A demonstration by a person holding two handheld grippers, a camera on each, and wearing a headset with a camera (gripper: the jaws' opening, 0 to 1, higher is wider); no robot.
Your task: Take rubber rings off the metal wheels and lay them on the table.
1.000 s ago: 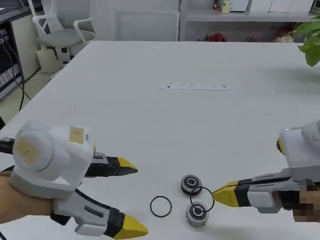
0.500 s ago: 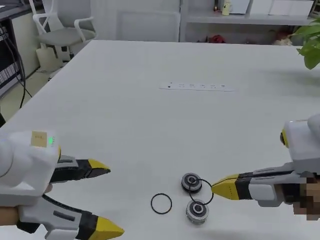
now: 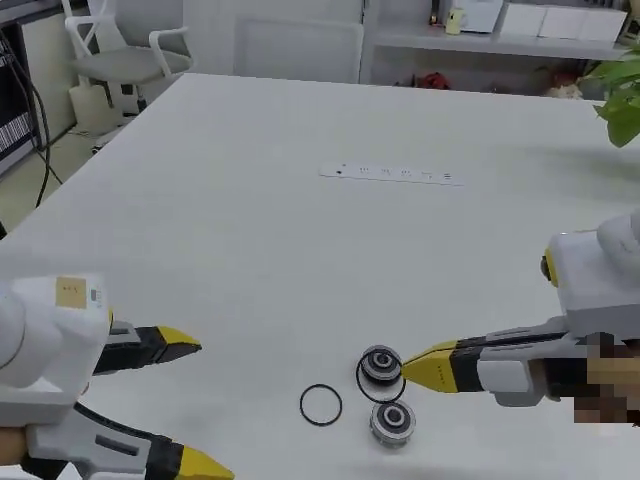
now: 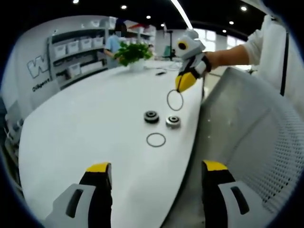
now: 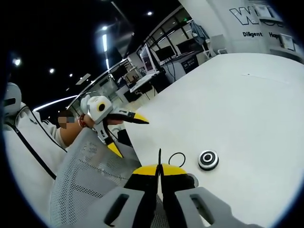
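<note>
Two metal wheels stand on the white table (image 3: 300, 240), one farther (image 3: 381, 364) and one nearer (image 3: 392, 421). A loose black rubber ring (image 3: 302, 404) lies flat to their left. My right gripper (image 3: 410, 370) is shut on a second rubber ring (image 3: 381, 399), which hangs from its yellow tips in front of the far wheel. The left gripper view has that held ring (image 4: 175, 110) in the air above the wheels (image 4: 151, 116) (image 4: 173, 121) and the loose ring (image 4: 147, 139). My left gripper (image 3: 195, 405) stands open and holds nothing, well left of the wheels.
A flush strip of sockets (image 3: 393, 173) sits in the middle of the table. A white chair (image 3: 120, 60) stands at the far left corner, a green plant (image 3: 622, 95) at the far right. The table's near edge runs just below the wheels.
My right gripper has shifted a little left with the ring, from between the wheels to over the far one. My left gripper has drawn back to the left and lower.
</note>
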